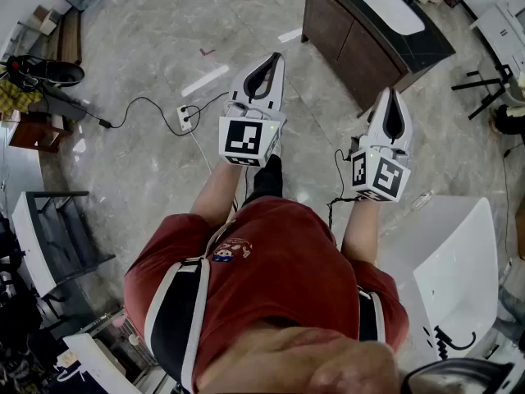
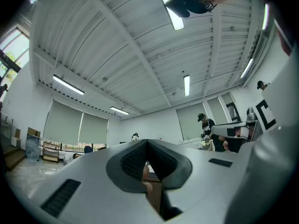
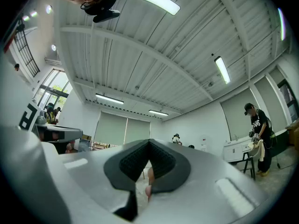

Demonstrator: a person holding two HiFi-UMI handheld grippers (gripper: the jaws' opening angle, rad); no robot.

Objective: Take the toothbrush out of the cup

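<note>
Here we hold the left gripper (image 1: 275,60) and the right gripper (image 1: 391,95) side by side, both with jaws closed on nothing. Where the toothbrush lies or points, we cannot tell.

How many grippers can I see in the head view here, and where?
2. The left gripper is held out over the floor at centre-left, the right gripper to its right, near the dark cabinet. Both are shut and empty.
</note>
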